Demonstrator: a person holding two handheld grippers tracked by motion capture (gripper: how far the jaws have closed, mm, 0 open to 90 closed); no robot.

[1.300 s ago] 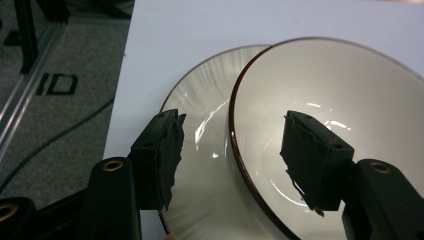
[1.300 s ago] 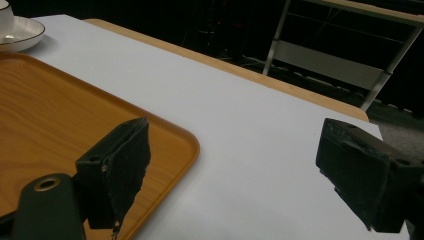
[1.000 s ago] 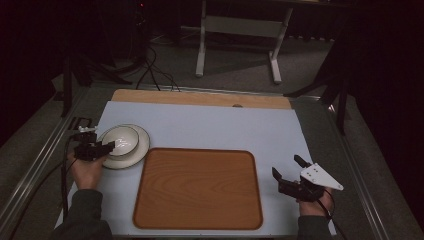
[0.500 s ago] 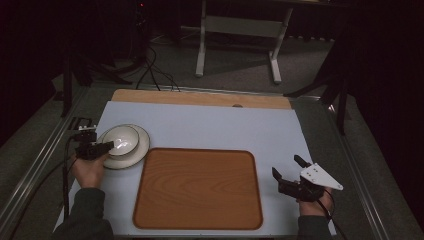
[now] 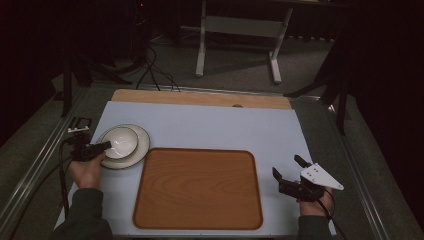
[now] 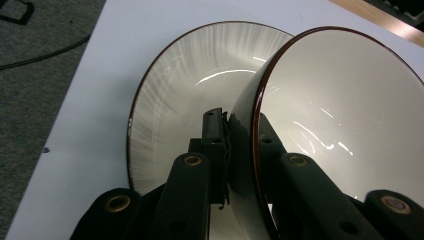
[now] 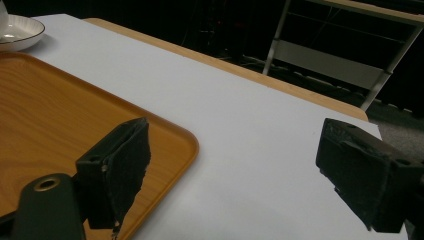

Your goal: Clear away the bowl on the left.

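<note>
While the left gripper [image 6: 227, 145] pinches the bowl [image 6: 340, 110] by its rim wall, at left of the high view, on the plate [image 6: 185, 80], that thin glazed edge could slip and drag it. Right gripper [image 7: 230, 175], lower right, stands spread, empty.

Left tool [image 5: 102, 147] apparently gripping bowl [image 5: 120, 142] rim, bowl on plate [image 5: 140, 150].

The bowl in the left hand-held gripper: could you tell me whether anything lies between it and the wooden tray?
Nothing visible does. The bowl sits on the plate, gripped at its rim by the left hand-held gripper, and the wooden tray lies bare alongside.
</note>
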